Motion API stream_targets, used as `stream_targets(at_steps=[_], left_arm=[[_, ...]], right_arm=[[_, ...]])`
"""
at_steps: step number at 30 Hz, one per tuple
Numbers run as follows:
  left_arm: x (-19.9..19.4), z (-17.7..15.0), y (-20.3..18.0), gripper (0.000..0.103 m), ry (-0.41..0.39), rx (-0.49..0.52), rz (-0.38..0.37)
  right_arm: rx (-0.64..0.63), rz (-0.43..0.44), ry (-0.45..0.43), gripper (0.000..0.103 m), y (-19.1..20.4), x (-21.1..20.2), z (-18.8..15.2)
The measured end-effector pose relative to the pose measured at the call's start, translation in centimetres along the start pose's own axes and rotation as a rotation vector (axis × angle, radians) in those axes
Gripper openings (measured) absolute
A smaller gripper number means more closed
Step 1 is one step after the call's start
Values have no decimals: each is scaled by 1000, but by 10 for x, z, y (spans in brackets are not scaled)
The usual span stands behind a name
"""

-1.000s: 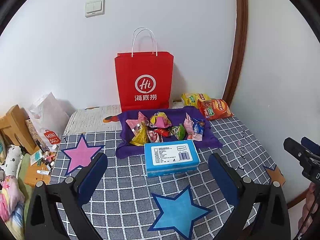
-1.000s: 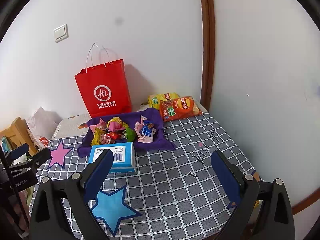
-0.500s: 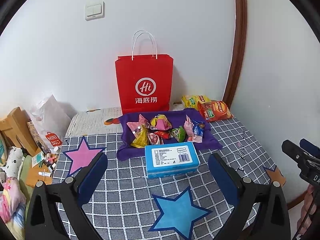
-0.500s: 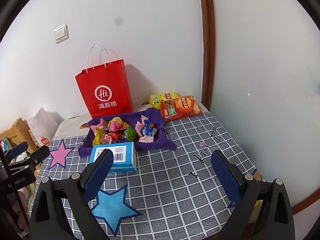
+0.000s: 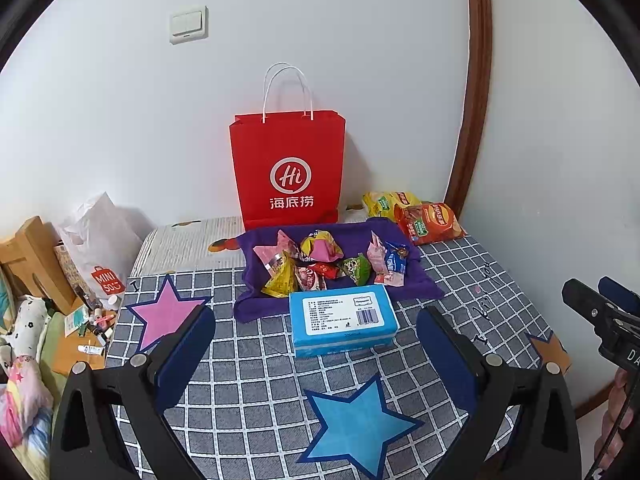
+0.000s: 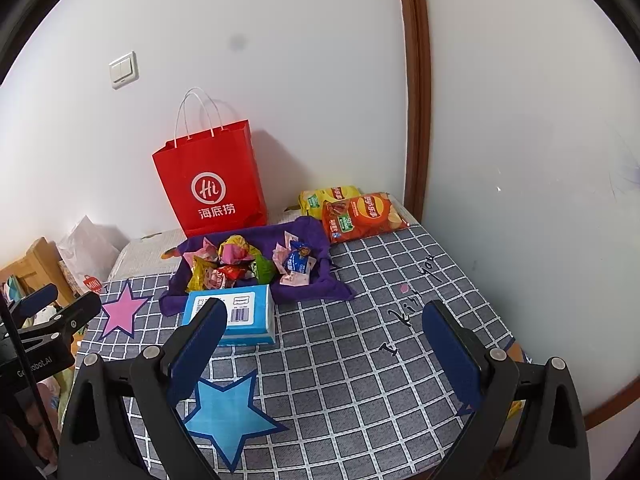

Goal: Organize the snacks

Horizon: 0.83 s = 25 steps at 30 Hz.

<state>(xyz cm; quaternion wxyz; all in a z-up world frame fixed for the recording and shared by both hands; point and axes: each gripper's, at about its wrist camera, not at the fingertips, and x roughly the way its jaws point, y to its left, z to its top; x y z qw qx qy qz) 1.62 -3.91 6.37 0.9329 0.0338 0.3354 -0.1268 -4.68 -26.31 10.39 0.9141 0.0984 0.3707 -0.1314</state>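
Both my left gripper and right gripper hover with jaws released, holding nothing, barely shifted from a second ago. The snacks lie unmoved on the purple cloth near the desk's far edge, behind the blue box.

My surface is a grey checked bedcover. Lying on it: a purple cloth mid-far, a blue tissue pack touching its near edge, a red paper bag upright at the far wall, and two chip bags, one yellow, one orange, far right. I note star patches: pink left, blue near.
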Motion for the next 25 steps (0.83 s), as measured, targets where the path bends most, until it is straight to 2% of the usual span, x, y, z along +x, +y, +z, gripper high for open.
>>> stream_targets(at_steps=[25], left_arm=[[0,1,6,102,-7,-11,7]], right_arm=[[-20,15,6,97,12,0,-2]])
